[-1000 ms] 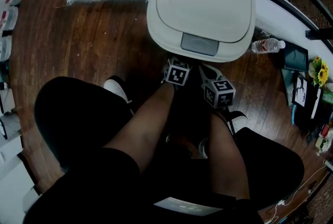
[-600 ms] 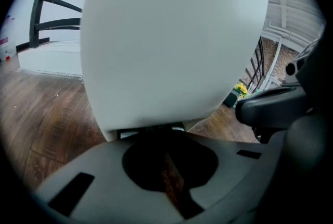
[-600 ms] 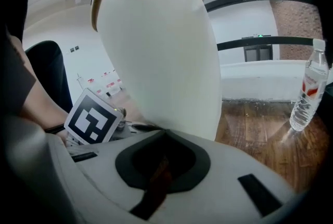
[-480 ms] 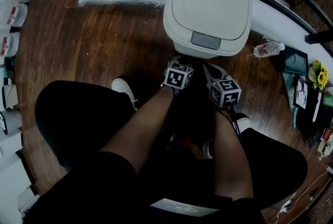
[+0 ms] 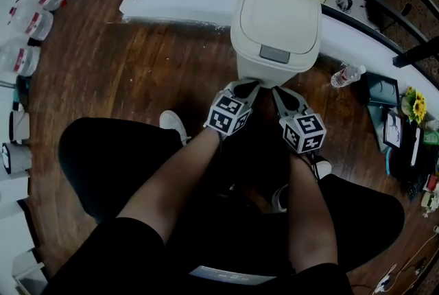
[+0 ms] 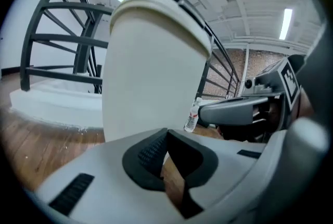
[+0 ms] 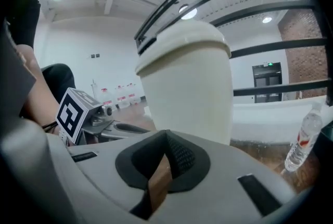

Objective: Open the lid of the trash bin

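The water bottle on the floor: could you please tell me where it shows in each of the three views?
Head view: the water bottle is right of centre, to the right of the trash bin.
Left gripper view: the water bottle is near the centre, just right of the trash bin.
Right gripper view: the water bottle is at the lower right edge, right of the trash bin.
Shared landmark: the trash bin.

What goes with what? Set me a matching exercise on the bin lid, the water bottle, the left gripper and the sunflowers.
1 bin lid
2 water bottle
3 left gripper
4 sunflowers

A yellow
B jaws together, nothing between them
C closed on the bin
D on the floor beside the bin

Pairs: 1-C, 2-D, 3-B, 4-A
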Available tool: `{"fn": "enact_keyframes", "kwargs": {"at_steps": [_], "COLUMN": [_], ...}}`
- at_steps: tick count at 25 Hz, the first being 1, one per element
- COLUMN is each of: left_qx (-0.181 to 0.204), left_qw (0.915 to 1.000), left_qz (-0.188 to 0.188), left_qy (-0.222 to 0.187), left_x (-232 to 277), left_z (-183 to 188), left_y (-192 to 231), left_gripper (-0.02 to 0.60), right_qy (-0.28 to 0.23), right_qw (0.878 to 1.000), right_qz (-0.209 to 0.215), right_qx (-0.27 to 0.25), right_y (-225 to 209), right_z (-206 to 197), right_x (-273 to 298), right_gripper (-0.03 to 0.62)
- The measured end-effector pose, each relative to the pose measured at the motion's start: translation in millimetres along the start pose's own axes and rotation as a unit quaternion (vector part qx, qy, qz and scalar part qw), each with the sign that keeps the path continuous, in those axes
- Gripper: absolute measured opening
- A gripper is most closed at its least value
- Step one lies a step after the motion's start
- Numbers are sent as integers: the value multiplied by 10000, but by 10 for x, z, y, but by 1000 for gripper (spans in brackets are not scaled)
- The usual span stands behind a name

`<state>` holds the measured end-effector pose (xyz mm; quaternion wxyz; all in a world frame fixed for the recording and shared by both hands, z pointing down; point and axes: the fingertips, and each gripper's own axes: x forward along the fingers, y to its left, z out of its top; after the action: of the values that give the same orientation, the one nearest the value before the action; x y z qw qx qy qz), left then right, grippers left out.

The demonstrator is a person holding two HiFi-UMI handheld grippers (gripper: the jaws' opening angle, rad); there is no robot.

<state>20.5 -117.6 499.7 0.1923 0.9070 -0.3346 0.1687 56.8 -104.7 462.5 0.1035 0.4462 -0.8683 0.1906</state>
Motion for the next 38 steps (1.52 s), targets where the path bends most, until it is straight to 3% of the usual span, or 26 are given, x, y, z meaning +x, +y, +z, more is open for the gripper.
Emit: {"fn": "enact_keyframes", "kwargs": {"at_steps": [7, 10, 14, 20, 24, 28, 38], "left_qx": [424, 573, 1113, 1225, 1223, 974, 1144], "left_qw": [9967, 9922, 9812, 9686, 9628, 9655, 9679], "left_qz": [-89, -365, -733, -966, -1123, -1148, -1111], "left_qy": [-689, -1043, -1398, -1934, -2132, -2127, -1944], "left_x": [-733, -1033, -1417, -2037, -2323, -2425, -2183], "left_z": [810, 1292, 1872, 2424, 2556, 2482, 2254], "left_y": [-414, -640, -994, -1400, -1555, -1546, -1414], "left_gripper": [40, 40, 41, 41, 41, 40, 40], "right_qy": [-682, -891, -1082, -1577, -1700, -1765, -1861], "right_qw": [9968, 9924, 9851, 9815, 9793, 9751, 9709], "right_qz": [243, 426, 575, 704, 794, 790, 905], "right_qx": [-350, -735, -1203, -830, -755, -1083, -1203], "right_y": [392, 638, 896, 1211, 1388, 1510, 1540], "right_z": [839, 1284, 1843, 2504, 2576, 2467, 2311], "right_x": [-476, -686, -998, -1554, -1873, -1897, -1617], "right_gripper": [18, 18, 18, 18, 18, 18, 17]}}
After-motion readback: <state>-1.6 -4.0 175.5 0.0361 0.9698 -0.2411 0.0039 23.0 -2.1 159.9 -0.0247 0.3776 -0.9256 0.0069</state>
